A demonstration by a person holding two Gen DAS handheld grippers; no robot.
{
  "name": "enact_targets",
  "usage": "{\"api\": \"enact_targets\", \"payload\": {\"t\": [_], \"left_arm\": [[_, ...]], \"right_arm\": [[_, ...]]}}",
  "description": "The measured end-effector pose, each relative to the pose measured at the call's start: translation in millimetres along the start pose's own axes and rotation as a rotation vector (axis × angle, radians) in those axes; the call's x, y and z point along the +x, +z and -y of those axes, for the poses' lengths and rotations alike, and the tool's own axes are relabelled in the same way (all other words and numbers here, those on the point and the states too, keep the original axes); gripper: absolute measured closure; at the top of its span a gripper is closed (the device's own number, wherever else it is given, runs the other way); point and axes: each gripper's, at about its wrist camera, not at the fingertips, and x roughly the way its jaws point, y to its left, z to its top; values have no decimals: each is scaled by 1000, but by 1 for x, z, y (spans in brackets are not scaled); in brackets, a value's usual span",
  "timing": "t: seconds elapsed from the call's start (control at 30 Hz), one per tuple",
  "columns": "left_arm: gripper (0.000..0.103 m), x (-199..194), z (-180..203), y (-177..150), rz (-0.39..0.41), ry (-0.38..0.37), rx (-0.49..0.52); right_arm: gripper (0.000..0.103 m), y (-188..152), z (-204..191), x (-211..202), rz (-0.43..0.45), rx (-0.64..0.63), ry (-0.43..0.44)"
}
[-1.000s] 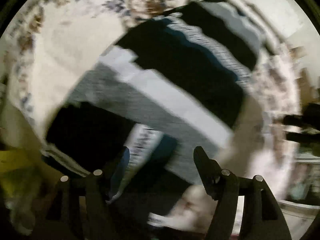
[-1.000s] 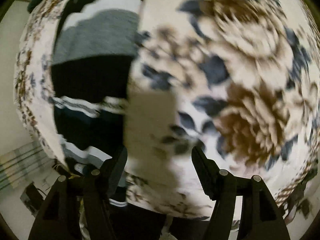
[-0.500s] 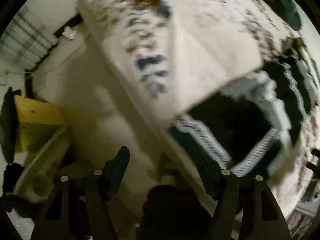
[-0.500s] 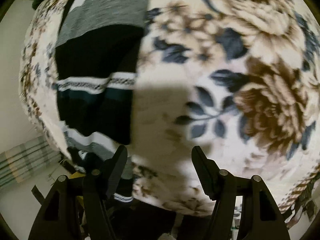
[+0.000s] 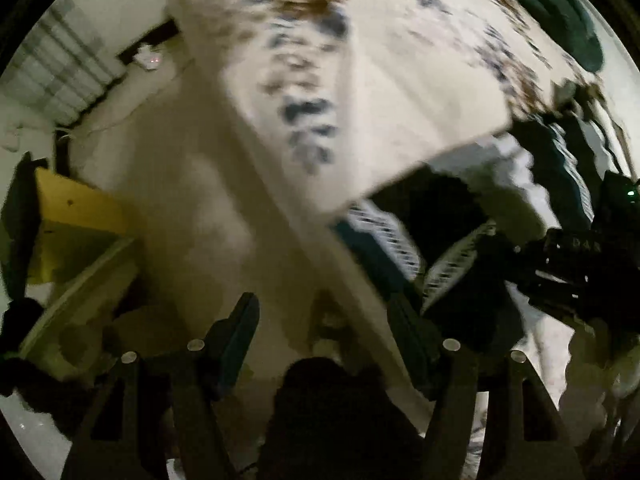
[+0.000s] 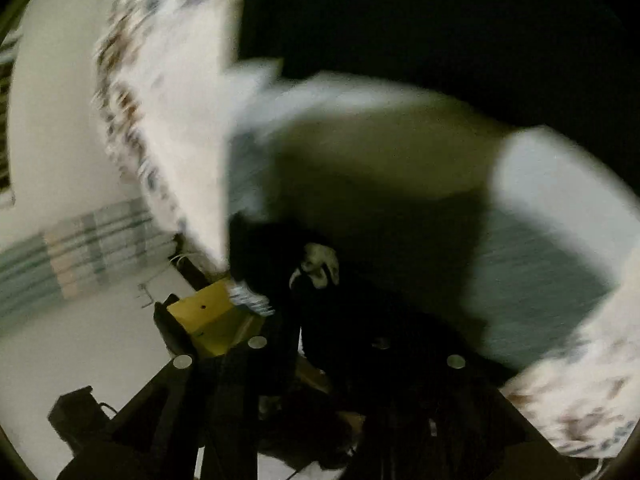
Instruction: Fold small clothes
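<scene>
A striped garment in black, white, grey and teal (image 5: 472, 216) lies on the floral bedspread (image 5: 380, 92) near the bed's edge. My left gripper (image 5: 324, 320) is open and empty, off the bed's corner, left of the garment. My right gripper (image 6: 320, 320) is down at the garment's dark lower edge (image 6: 280, 264); its fingers appear close together with dark cloth between them, but blur and darkness hide the grip. The garment's grey and white bands (image 6: 540, 232) fill the right wrist view. The right gripper's body (image 5: 576, 264) shows in the left wrist view over the garment.
A yellow box (image 5: 76, 216) stands on the pale floor (image 5: 192, 200) beside the bed; it also shows in the right wrist view (image 6: 208, 320). A striped rug (image 6: 80, 248) lies further off. A dark green item (image 5: 560, 12) sits at the bed's far side.
My right gripper has swung from over the floral bedspread down to the garment's lower edge, its fingers now closer together. My left gripper has drifted slightly at the bed corner, still open.
</scene>
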Motion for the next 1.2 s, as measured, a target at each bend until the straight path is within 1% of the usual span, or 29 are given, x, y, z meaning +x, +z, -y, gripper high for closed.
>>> {"api": "enact_targets", "payload": {"t": [0.07,0.1,0.13,0.17,0.2,0.23,0.27,0.37,0.4,0.43,0.53,0.6,0.67,0.7,0.73,0.77,0.8,0.83,0.87,0.93,0.97,1.0,1.1,1.13,1.17,1.2], "left_arm": [[39,-1,-17,3,6,19,-20],[39,0,-23,5,6,30,-31],[39,0,-28,7,7,31,-43],[39,1,-32,10,9,18,-58],[39,1,-33,14,16,-1,-69],[39,2,-32,17,23,-20,-72],[39,4,-29,21,26,-43,-72],[39,14,-11,34,23,-134,-69],[39,21,-3,39,14,-173,-66],[39,29,4,44,-4,-195,-59],[39,57,28,52,-44,-227,-19],[39,78,44,55,-72,-210,31],[41,93,56,54,-94,-212,81],[43,95,59,54,-92,-207,98],[58,95,62,53,-81,-209,115],[81,93,63,52,-65,-218,134],[89,91,65,52,-59,-215,145],[93,89,65,52,-52,-212,151],[97,84,64,51,-34,-215,156],[97,77,64,51,-9,-217,161],[97,73,63,51,0,-221,162],[97,71,63,51,0,-227,163],[97,67,61,53,-3,-237,164],[98,65,59,54,-3,-244,159],[98,63,58,55,-2,-248,155],[98,61,55,56,3,-253,149]], "right_arm": [[86,-14,-32,26,-78,-82,52],[85,-20,-45,39,-134,-120,67],[81,-23,-51,48,-182,-135,79],[72,-24,-51,50,-201,-128,99],[68,-21,-46,43,-191,-104,130],[58,-17,-38,33,-174,-80,140],[53,-12,-29,20,-149,-53,134],[53,7,7,-35,-62,2,86],[53,17,21,-59,-31,22,55],[53,25,32,-80,0,39,27],[52,62,57,-138,80,82,-64],[50,88,72,-181,139,111,-98],[43,116,74,-212,202,139,-138],[41,136,77,-230,236,149,-155],[37,155,79,-244,262,154,-168],[34,171,79,-255,280,157,-178],[33,195,75,-262,297,149,-188],[33,215,70,-267,305,142,-199],[33,237,65,-274,315,135,-210],[33,274,56,-275,315,114,-236],[33,299,49,-271,318,107,-259],[33,311,46,-269,323,110,-285],[33,358,29,-234,276,102,-419],[37,366,24,-226,271,90,-471],[64,372,19,-223,277,74,-534],[85,373,17,-223,293,74,-571]]}}
